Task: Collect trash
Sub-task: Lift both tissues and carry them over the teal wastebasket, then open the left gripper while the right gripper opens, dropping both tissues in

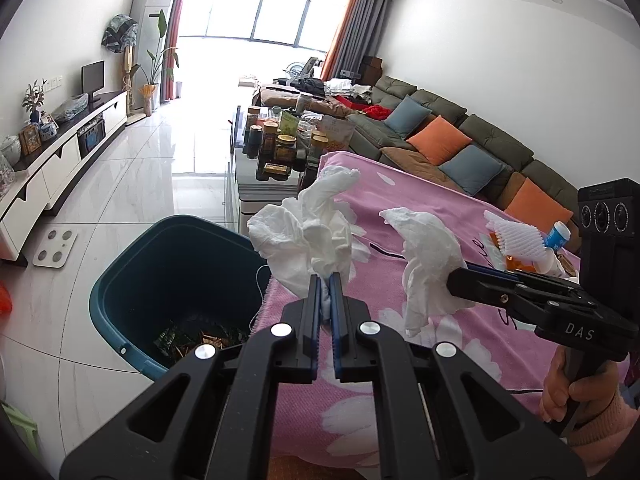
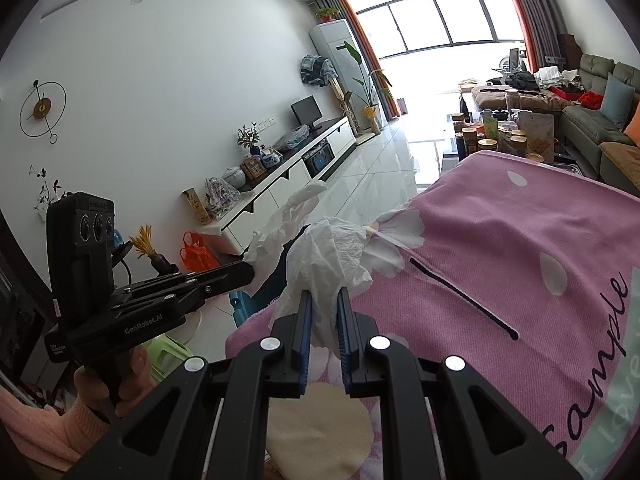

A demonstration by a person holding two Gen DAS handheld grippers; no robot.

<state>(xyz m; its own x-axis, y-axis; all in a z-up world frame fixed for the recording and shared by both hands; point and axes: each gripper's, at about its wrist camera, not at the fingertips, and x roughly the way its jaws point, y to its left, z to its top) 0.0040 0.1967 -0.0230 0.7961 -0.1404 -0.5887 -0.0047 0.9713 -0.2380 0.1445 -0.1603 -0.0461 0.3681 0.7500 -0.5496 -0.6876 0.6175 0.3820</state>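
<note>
A pink flowered blanket (image 1: 420, 208) covers the table; foam netting (image 1: 516, 240) and wrappers lie at its far corner.

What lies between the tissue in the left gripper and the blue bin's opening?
Nothing solid. In the left wrist view the tissue in the left gripper hangs beside the blue bin, with only the pink blanket's edge between them.

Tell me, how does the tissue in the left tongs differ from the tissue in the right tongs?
The left tissue is a bigger, fuller wad that stands up from the left tongs; the right tissue is smaller and droops below the right tongs. The left tissue hangs beside the blue bin, the right one over the pink cloth. Both are white, crumpled and pinched by shut tongs.
</note>
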